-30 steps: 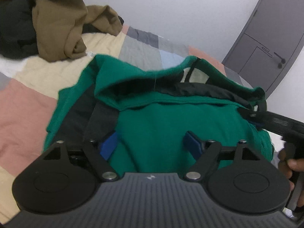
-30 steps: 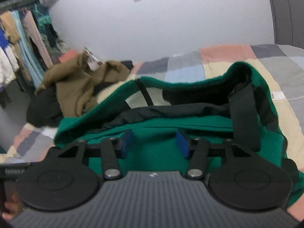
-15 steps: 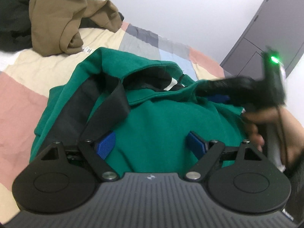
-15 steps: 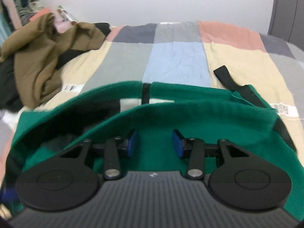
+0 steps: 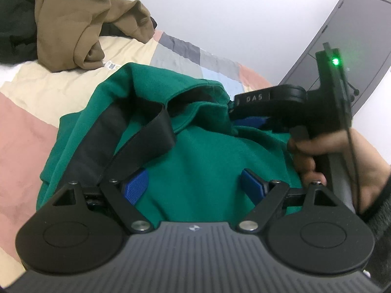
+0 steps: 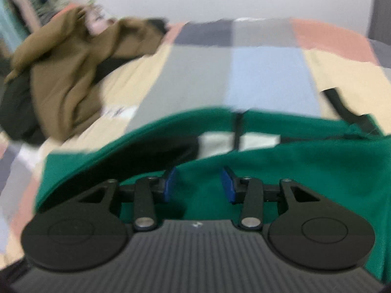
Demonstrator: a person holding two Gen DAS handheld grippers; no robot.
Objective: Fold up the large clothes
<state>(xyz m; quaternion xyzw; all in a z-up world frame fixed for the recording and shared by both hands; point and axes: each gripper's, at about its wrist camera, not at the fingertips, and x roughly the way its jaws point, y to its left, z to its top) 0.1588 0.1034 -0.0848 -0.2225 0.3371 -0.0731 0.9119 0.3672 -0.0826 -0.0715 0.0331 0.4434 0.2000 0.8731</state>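
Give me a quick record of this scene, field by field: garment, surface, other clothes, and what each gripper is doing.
garment: green hoodie, black-lined, crumpled
surface: patchwork bedspread
other clothes: brown garment heaped behind
left gripper: open, over the hoodie's body
right gripper: jaws apart, at the hood
right hand: holds its gripper's handle

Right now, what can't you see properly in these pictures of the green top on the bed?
- Right wrist view: the brown clothes pile is smeared by motion blur.
- Both views: the green top's near edge is covered by each gripper's own body.
- Left wrist view: whether the right gripper's fingers pinch the cloth is unclear, hidden by a green fold.
- Left wrist view: the black garment is cut off by the edge.
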